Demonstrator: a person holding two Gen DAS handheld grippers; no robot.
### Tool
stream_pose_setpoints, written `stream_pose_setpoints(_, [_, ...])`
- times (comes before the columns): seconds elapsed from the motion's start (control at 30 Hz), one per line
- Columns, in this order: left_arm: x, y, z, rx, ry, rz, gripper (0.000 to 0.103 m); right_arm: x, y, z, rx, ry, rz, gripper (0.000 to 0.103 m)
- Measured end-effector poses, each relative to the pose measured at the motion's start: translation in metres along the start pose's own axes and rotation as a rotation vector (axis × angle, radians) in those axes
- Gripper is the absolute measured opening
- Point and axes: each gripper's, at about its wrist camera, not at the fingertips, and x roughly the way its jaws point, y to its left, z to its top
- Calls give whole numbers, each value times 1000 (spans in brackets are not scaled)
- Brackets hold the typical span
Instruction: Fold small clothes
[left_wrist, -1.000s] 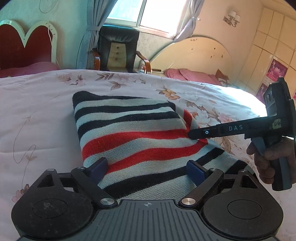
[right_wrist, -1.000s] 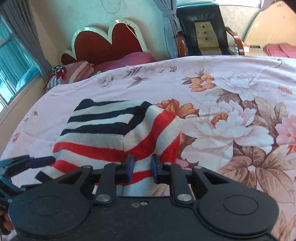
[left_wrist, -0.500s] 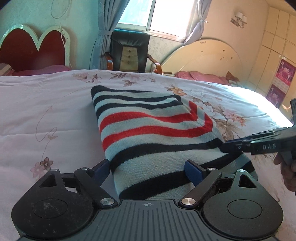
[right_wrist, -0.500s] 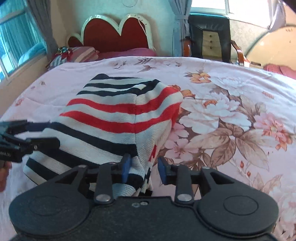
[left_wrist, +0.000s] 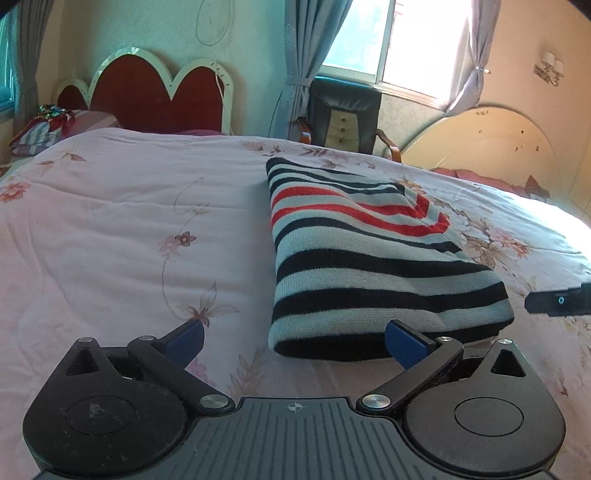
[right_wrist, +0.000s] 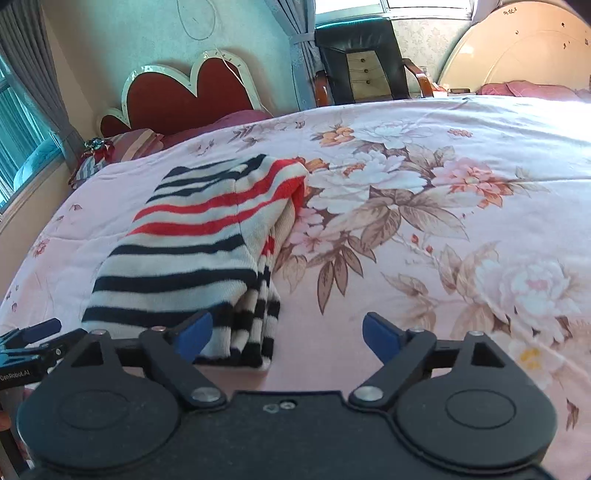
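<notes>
the striped knit sweater (left_wrist: 373, 266), banded in black, white and red, lies folded into a compact rectangle on the pink floral bedspread (left_wrist: 122, 229), with nothing gripping it. the left gripper (left_wrist: 293, 338) has just been opening its jaws and they stand wide apart; its blue pads (left_wrist: 184, 338) hover just short of the sweater's near edge, the right-hand pad overlapping the fold in the picture, but neither pad presses on the cloth and the gap between them holds only bedspread and the sweater's corner. the right gripper (right_wrist: 286, 338) has likewise just been opening and its jaws are spread wide and hold nothing; the stacked layers of the sweater (right_wrist: 207, 251) sit just ahead of its left pad, on the near left part of the bed. the tip of the right gripper shows at the right edge of the left wrist view, beside the sweater and apart from it. beyond the bed stand a red heart-shaped headboard (left_wrist: 155, 96) and a black armchair (left_wrist: 345, 114) under the window.
</notes>
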Motion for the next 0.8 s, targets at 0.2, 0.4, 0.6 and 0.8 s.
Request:
stream_pose_setpoints(0.2, [-39,-28,-2,80,-50,3,103,-36,18,-33,-59,-8,-53,101])
stream_pose_setpoints(0.4, [-88,-52,-6,98,-72,-29,103,-89,38,-50,-91,-77,-92,101])
stream_pose_setpoints(0.6, [-156,-67,-26,90,-119,-68,103,-149,52,-74,-105,-137,-97,101])
stream_pose_setpoints(0.8, [-224,-70,-44,97,-161,-95,103,-209,72,-104,-109,-201,-96,101])
